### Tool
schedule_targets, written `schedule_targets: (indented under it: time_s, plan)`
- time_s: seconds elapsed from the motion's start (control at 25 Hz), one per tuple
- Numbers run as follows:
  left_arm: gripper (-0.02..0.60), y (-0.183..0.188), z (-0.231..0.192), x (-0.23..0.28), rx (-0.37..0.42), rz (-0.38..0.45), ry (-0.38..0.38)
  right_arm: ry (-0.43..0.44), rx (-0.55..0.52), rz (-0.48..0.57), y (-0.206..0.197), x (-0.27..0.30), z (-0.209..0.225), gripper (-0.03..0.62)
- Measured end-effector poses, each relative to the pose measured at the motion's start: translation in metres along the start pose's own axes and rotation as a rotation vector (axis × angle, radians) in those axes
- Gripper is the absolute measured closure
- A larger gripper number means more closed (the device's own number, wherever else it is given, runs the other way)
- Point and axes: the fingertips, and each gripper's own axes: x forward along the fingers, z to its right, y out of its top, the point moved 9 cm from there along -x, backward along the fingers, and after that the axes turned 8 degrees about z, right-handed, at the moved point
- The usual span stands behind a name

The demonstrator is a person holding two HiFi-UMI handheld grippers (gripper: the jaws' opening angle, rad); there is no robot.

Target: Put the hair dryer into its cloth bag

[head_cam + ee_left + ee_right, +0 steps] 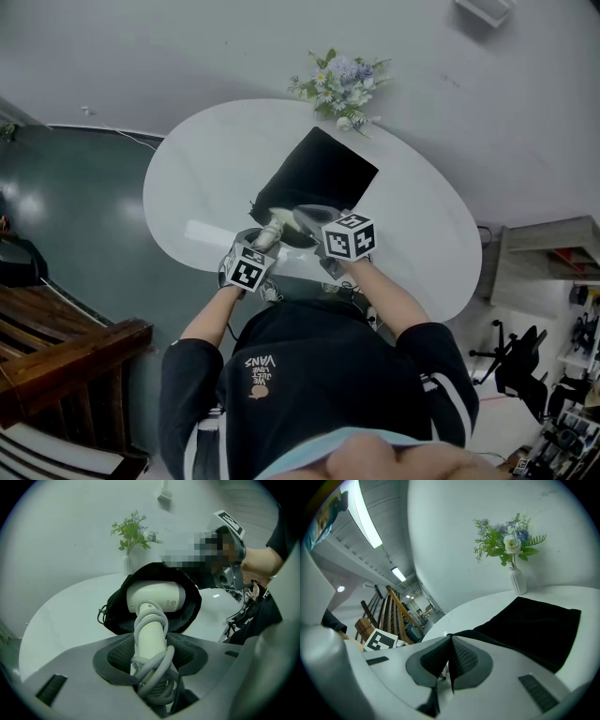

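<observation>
The white oval bench [206, 178] has bare top on both sides of the work, widest toward its left end, and more bare top past the bag on the right. All the handling takes place close to the rim nearest the person. The black cloth bag [323, 173] lies flat across the middle of the bench. Its closed end points toward the far edge and its mouth is raised toward the near rim. The hair dryer [157, 597] is white, and its head sits inside that open mouth with dark cloth curving over and around it. Its handle sticks back out toward the person. The left tongs [151, 663] stand partly spread, their pads pinching the handle from both sides. The right tongs [450, 660] are pressed together on a thin fold of the bag's mouth edge and hold it up off the bench on the dryer's right. The grey cord [152, 634] is wound in loops around the handle, some of them bunched between the left pads. A vase of flowers [342, 89] stands at the far edge, near the bag's far corner but apart from it.
</observation>
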Motion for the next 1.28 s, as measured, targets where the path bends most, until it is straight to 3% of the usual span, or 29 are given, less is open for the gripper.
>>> schedule_targets:
  time_s: [0.4, 1.28]
  plan:
    - [0.345, 0.036, 0.016, 0.029, 0.017, 0.002, -0.003, 0.055, 0.043, -0.003, -0.005, -0.016, -0.004, 0.548]
    - [0.345, 0.09, 0.011, 0.079, -0.181, 0.128, -0.01, 0.089, 0.128, -0.001, -0.02, -0.054, 0.012, 0.548]
